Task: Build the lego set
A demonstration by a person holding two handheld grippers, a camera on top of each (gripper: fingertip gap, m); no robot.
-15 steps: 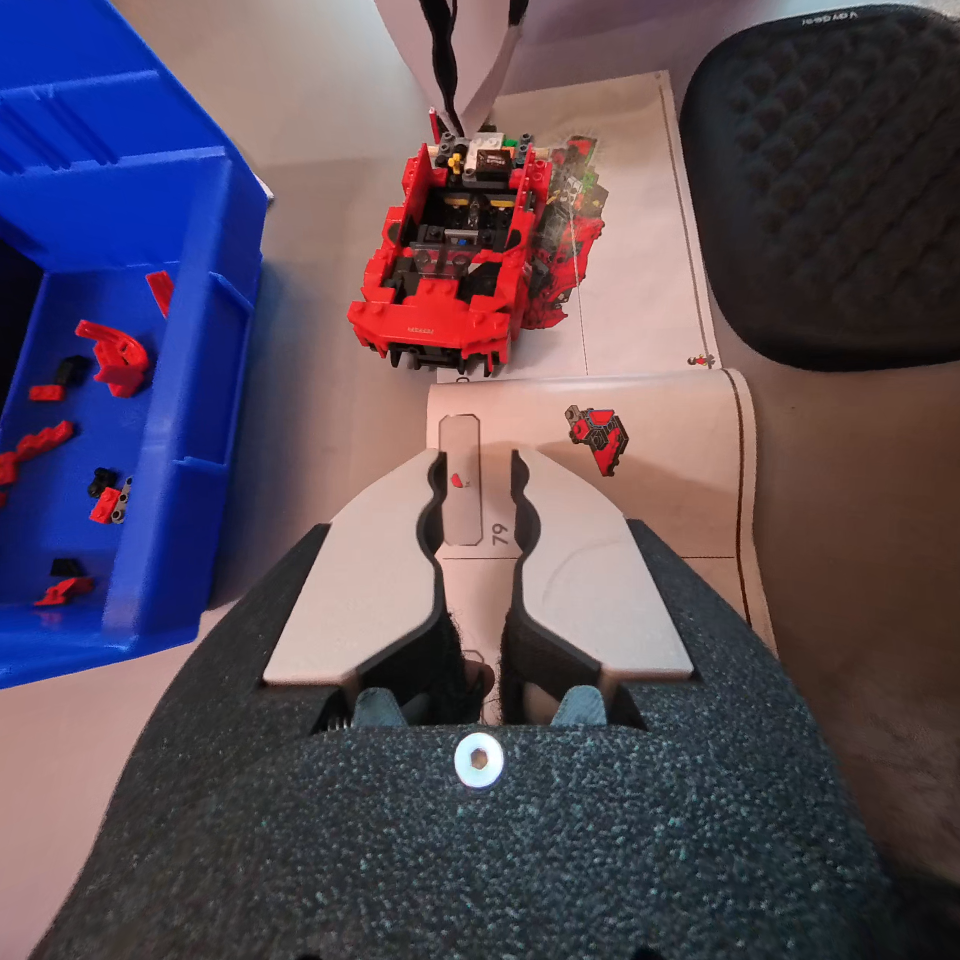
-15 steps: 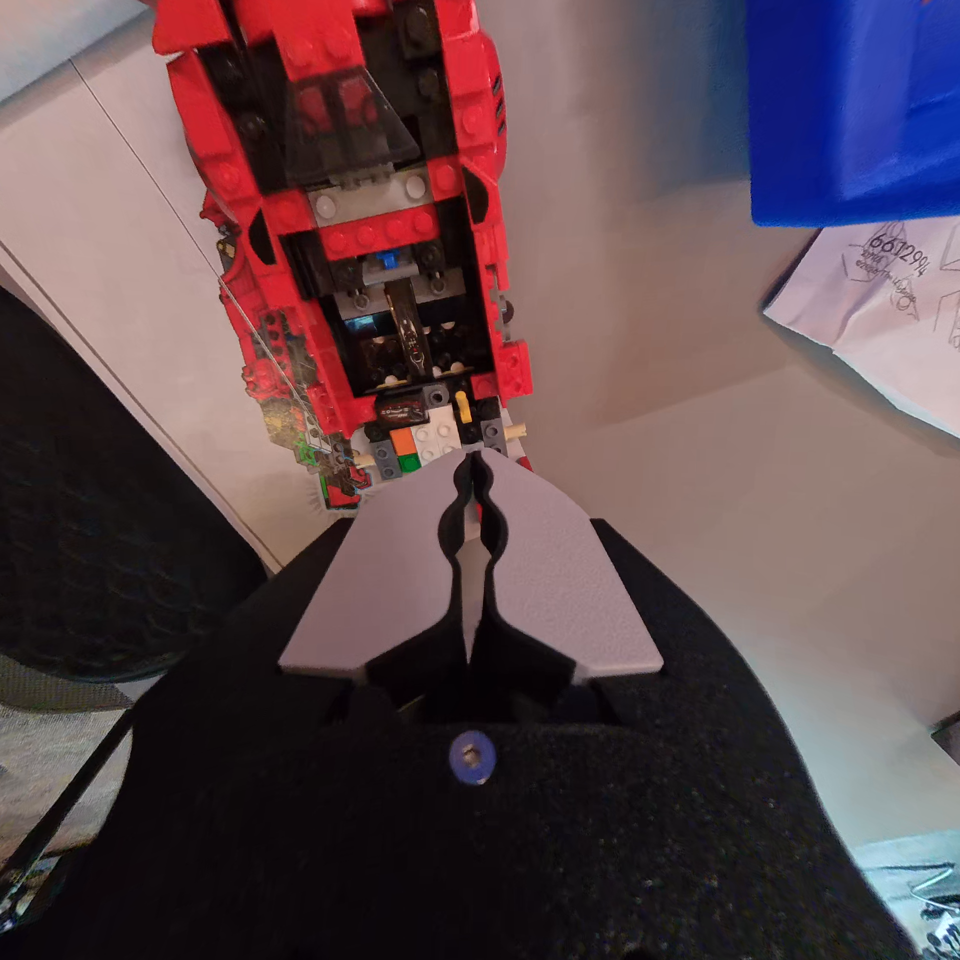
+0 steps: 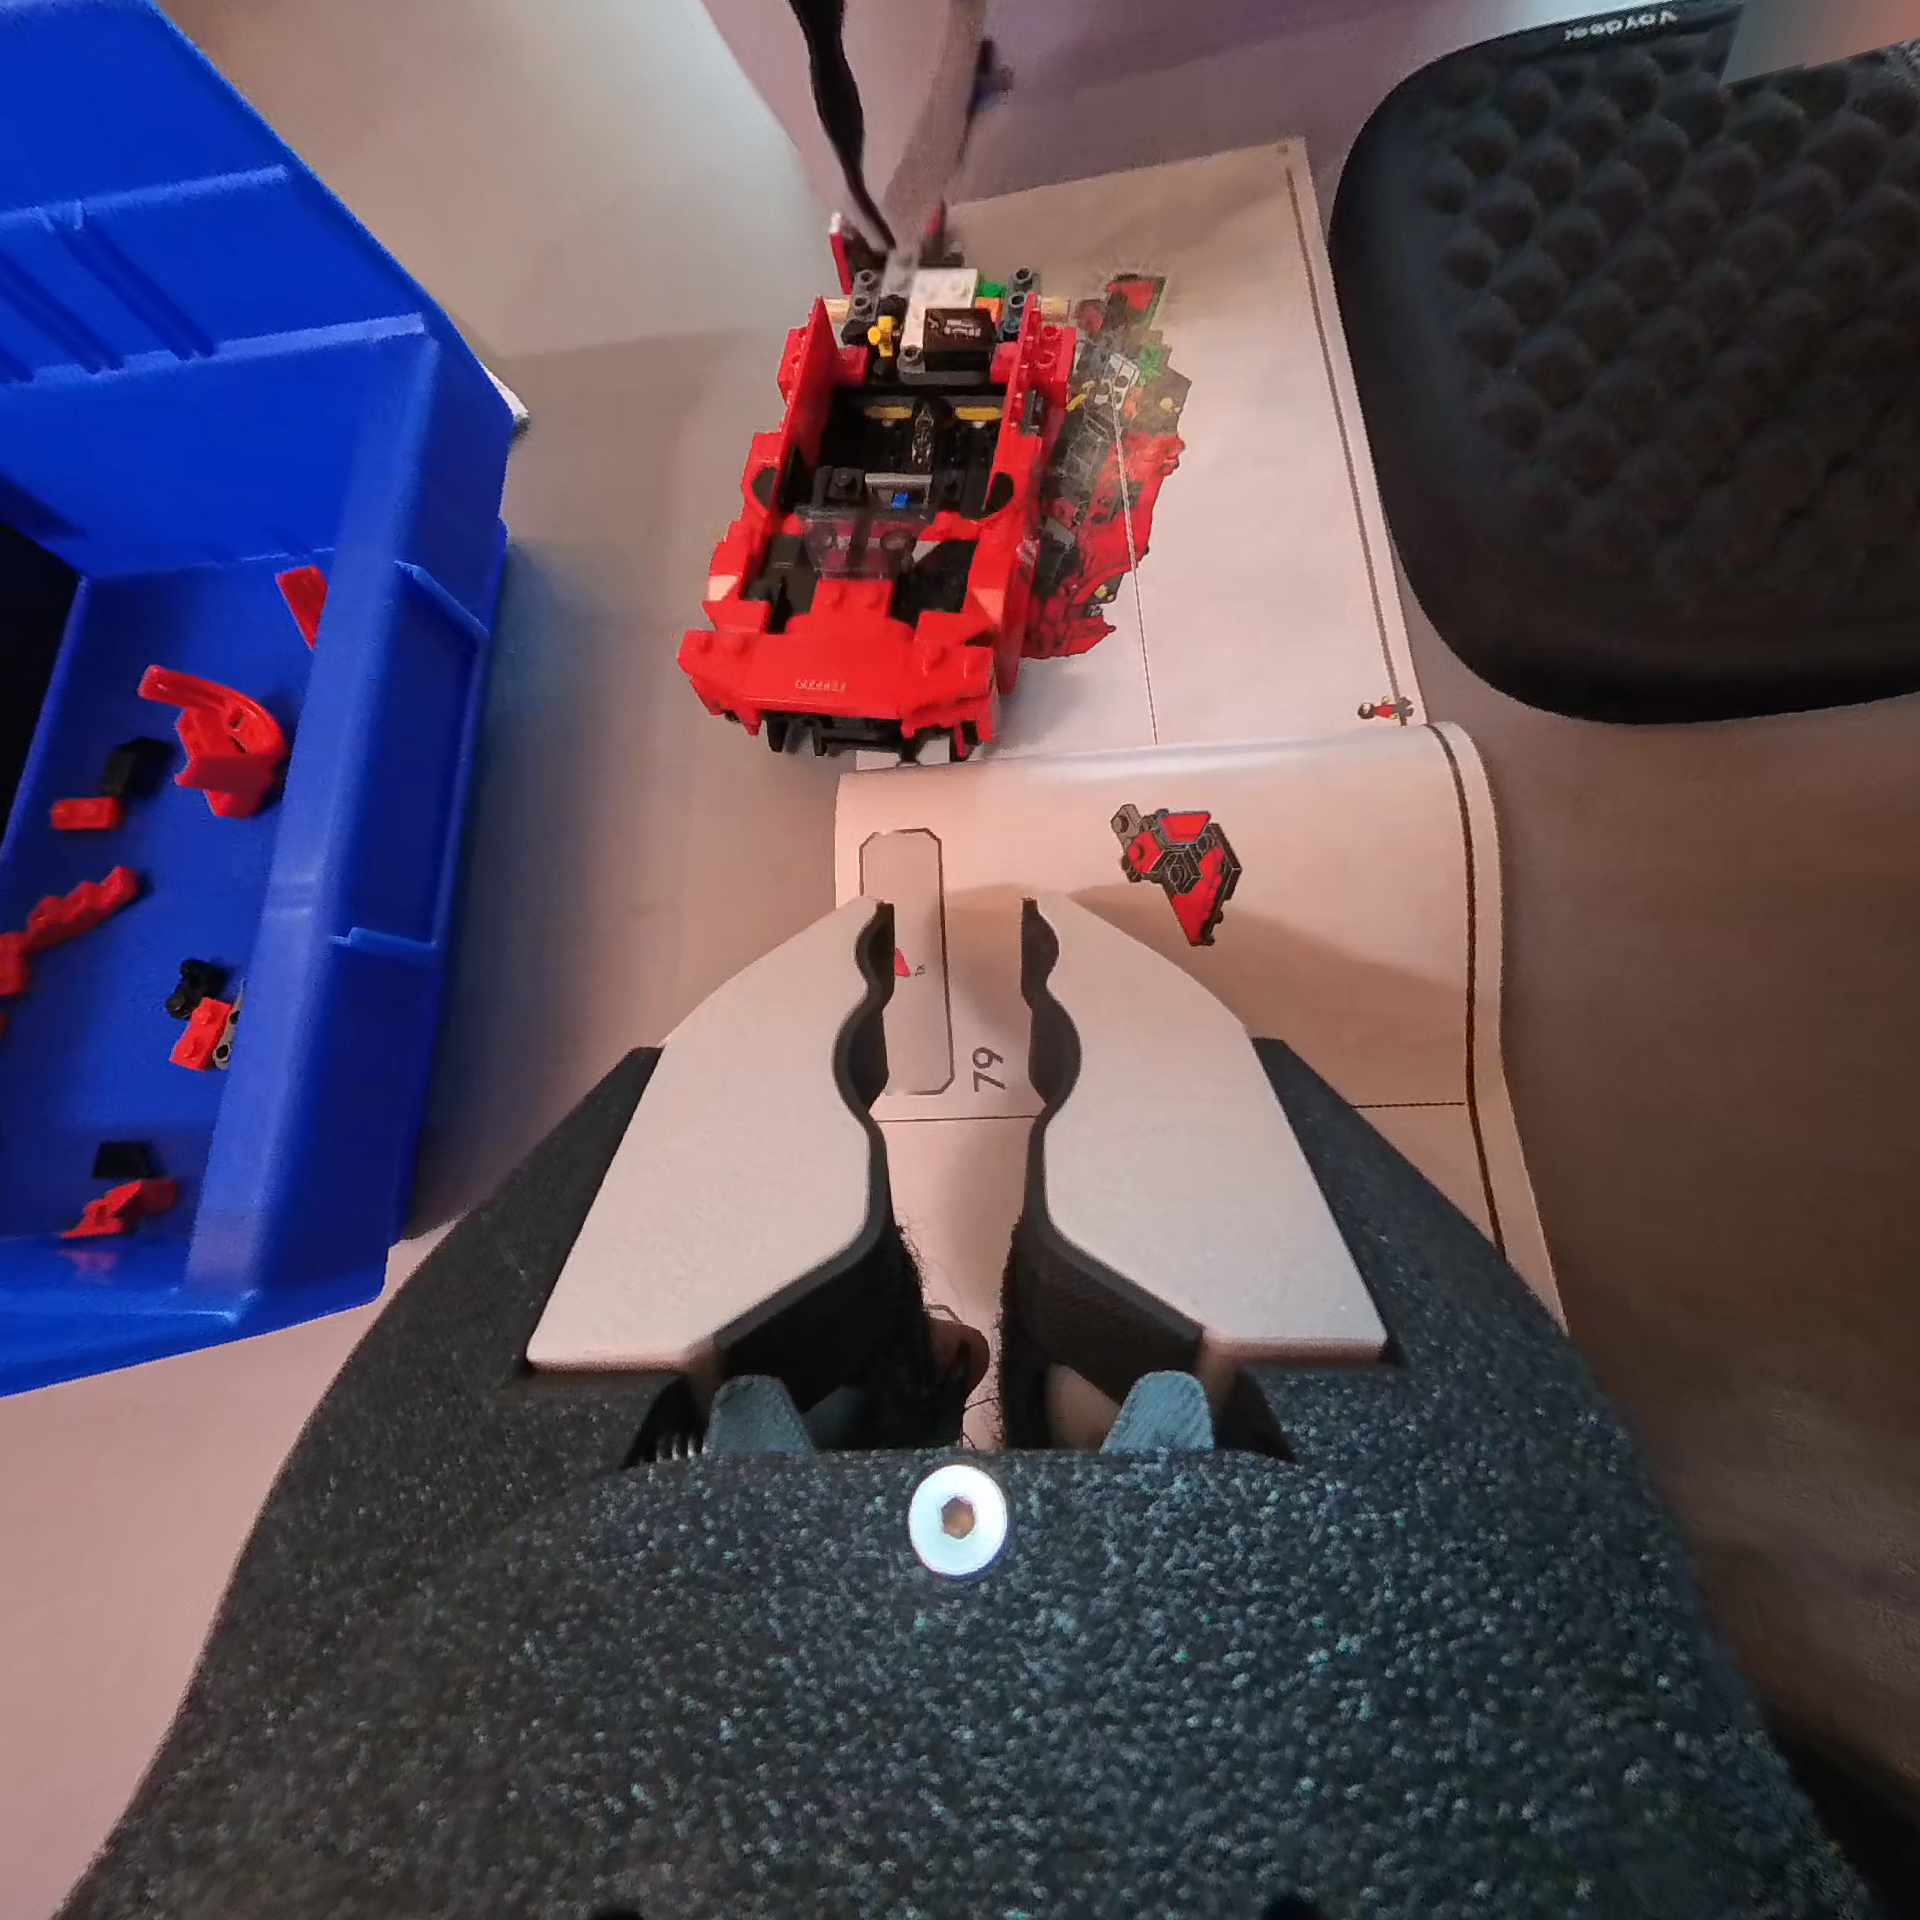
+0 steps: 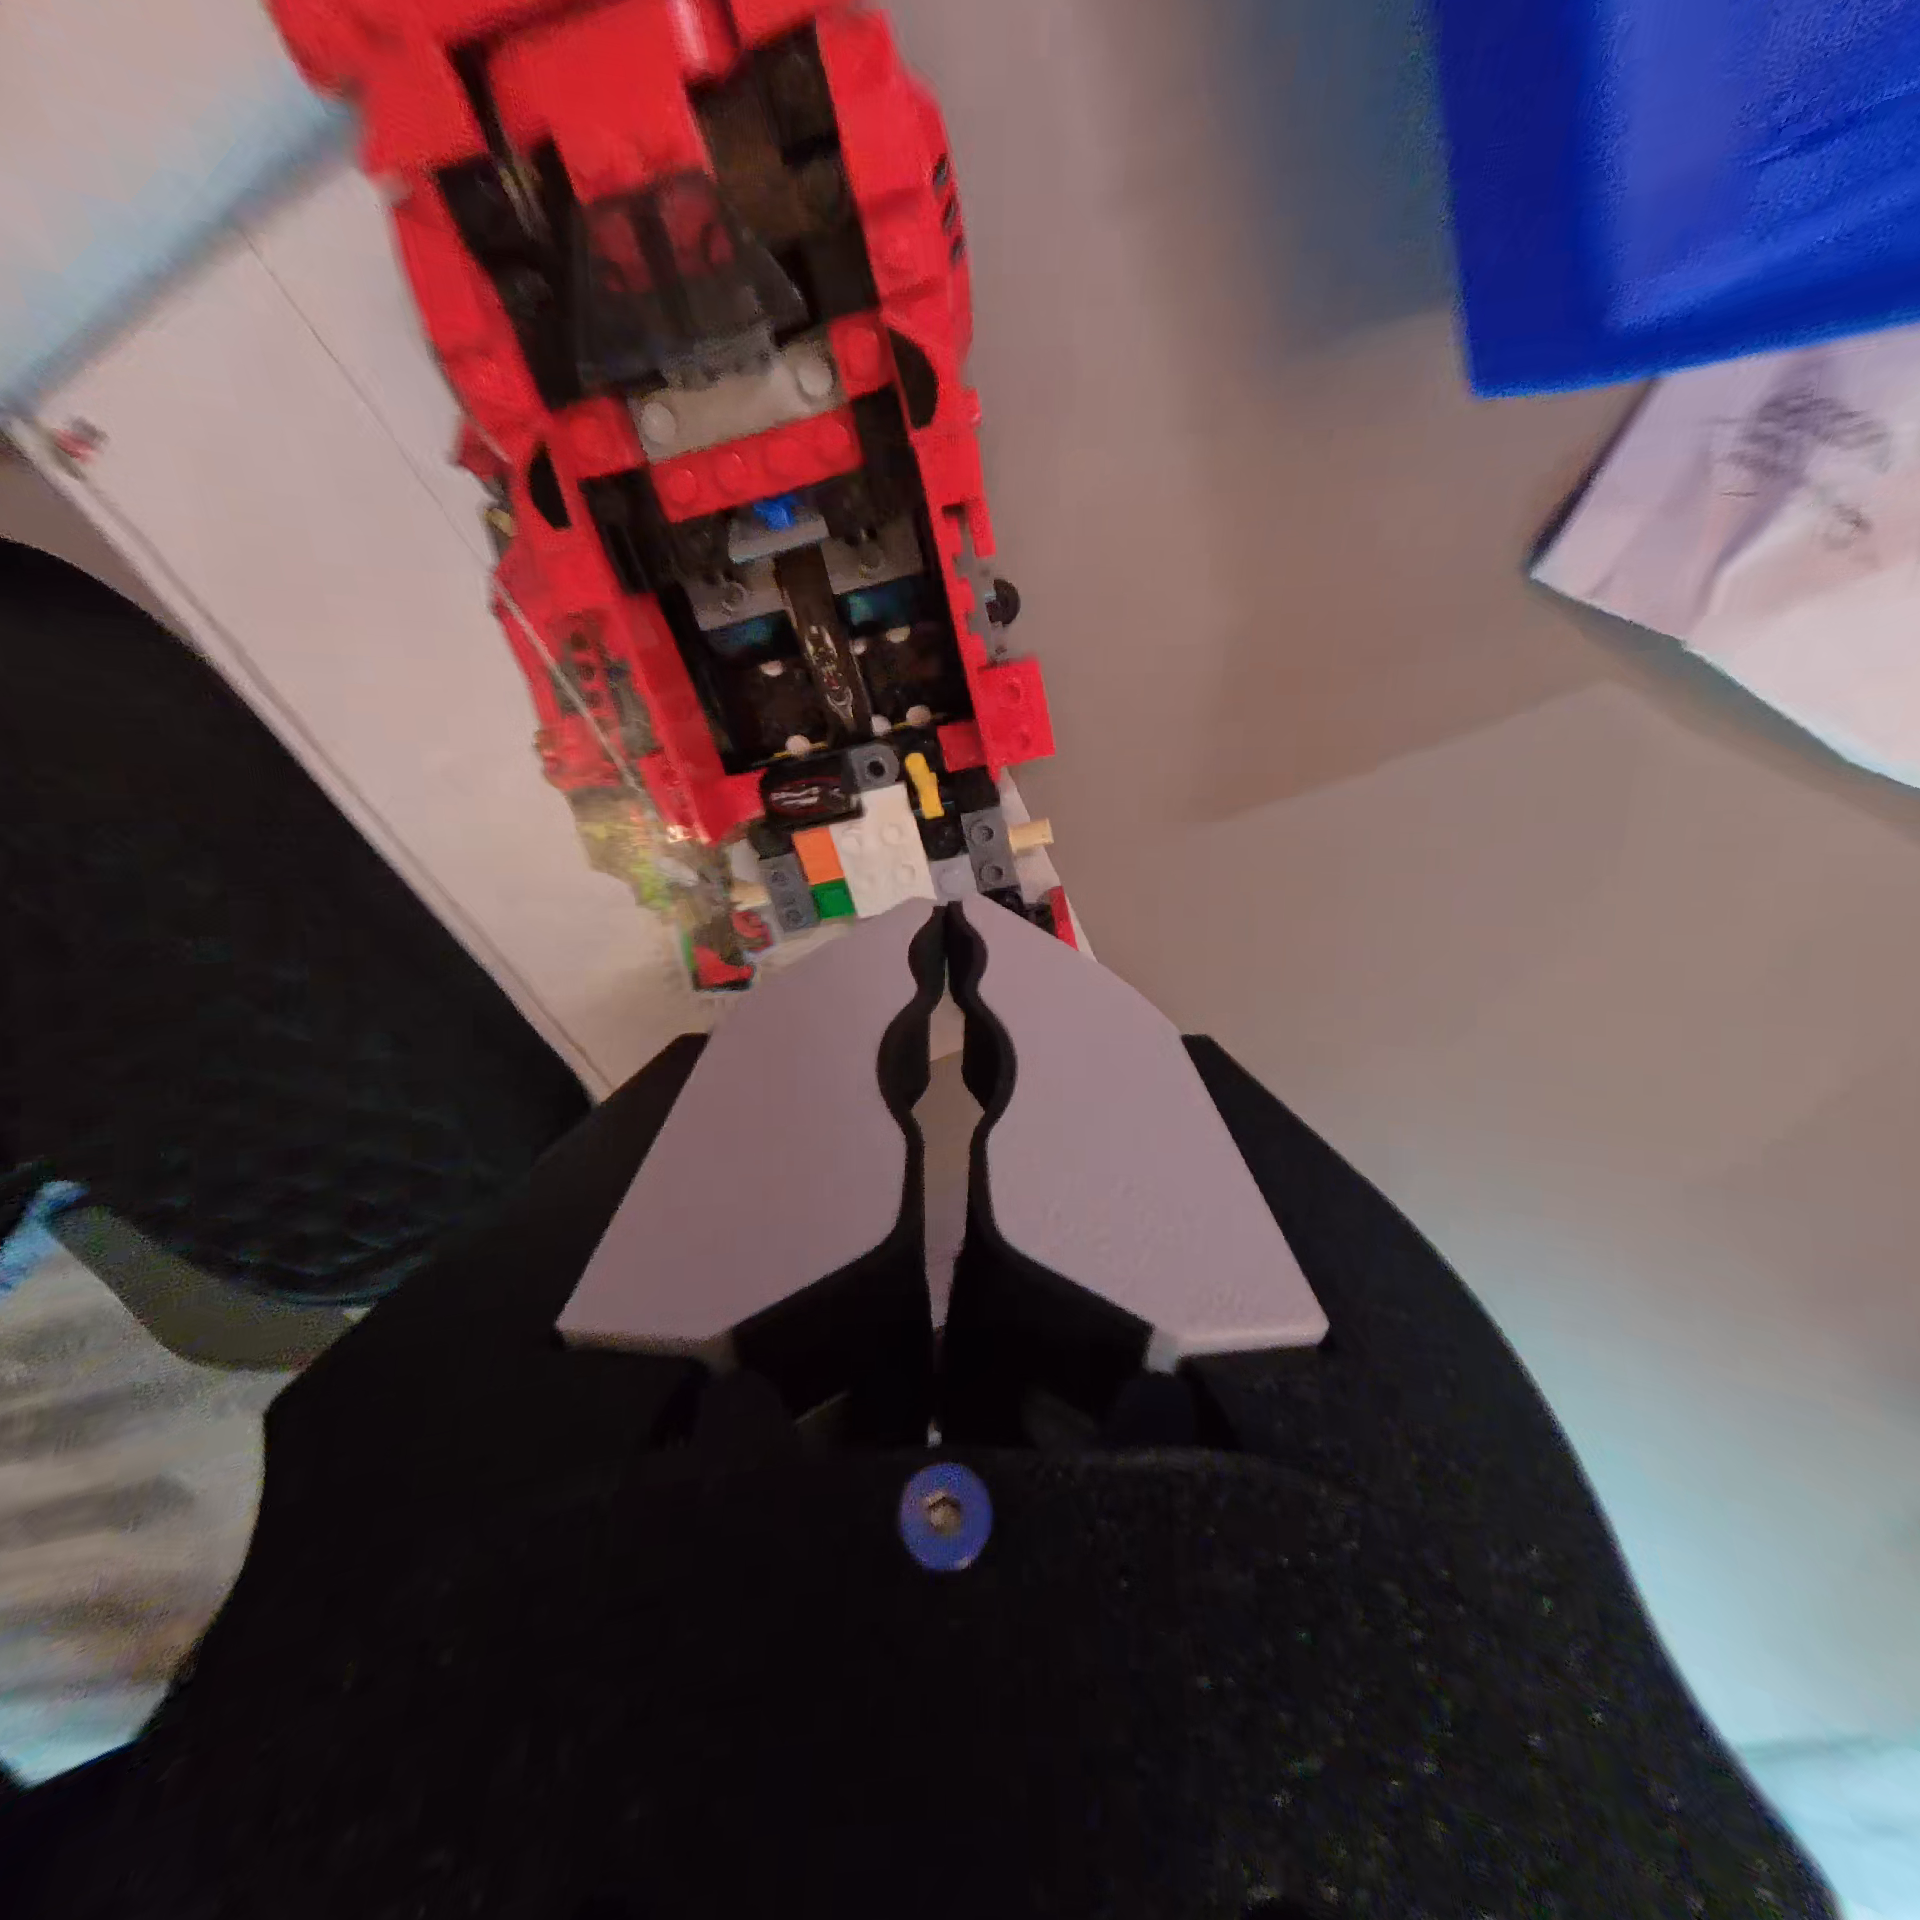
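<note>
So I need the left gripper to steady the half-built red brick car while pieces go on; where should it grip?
Probably across the red brick car body at the cockpit, from above, one finger on each long side wall. Those walls look flat and parallel; the nose is sloped, and the right gripper is shut at the rear.

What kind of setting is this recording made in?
Probably an indoor desk or work table set up for a toy build. A blue bin of loose bricks stands beside a half-built red car, which sits on an open instruction booklet. A black cushion lies alongside.
</note>
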